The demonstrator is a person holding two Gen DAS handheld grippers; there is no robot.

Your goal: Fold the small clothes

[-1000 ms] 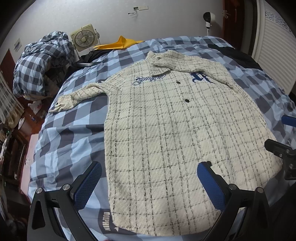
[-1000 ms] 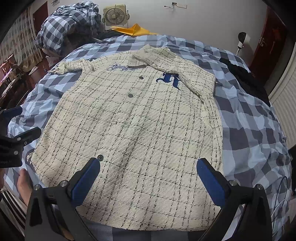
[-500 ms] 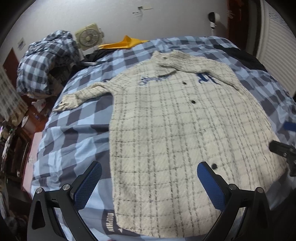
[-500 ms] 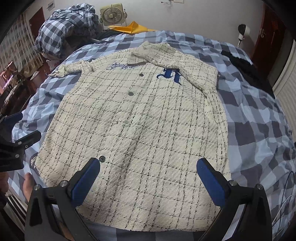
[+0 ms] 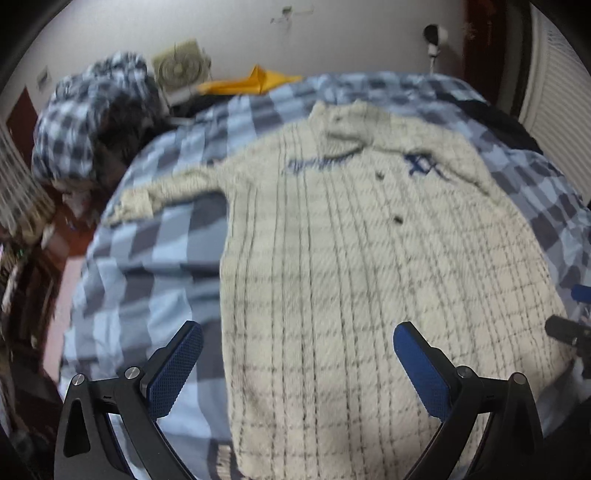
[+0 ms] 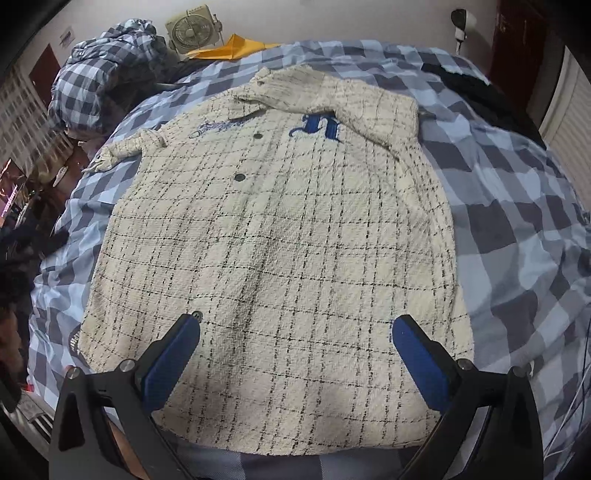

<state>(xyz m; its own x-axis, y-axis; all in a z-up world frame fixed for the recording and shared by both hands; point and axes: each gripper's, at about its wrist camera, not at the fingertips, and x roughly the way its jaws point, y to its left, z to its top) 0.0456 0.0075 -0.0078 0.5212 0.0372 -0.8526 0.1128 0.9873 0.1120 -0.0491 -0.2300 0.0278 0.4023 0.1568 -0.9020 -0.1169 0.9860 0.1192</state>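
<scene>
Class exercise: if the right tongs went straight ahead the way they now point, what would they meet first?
Most likely the cream checked shirt spread on the bed; the open right tongs point at its lower half, though depth is unclear.

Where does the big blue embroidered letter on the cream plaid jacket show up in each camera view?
Left wrist view: the big blue embroidered letter sits upper right of centre, blurred, on the cream plaid jacket.
Right wrist view: the letter sits just above centre, sharp, below the folded-in sleeve.
Shared landmark: the small beige box fan against the wall, upper left in both views.
</scene>
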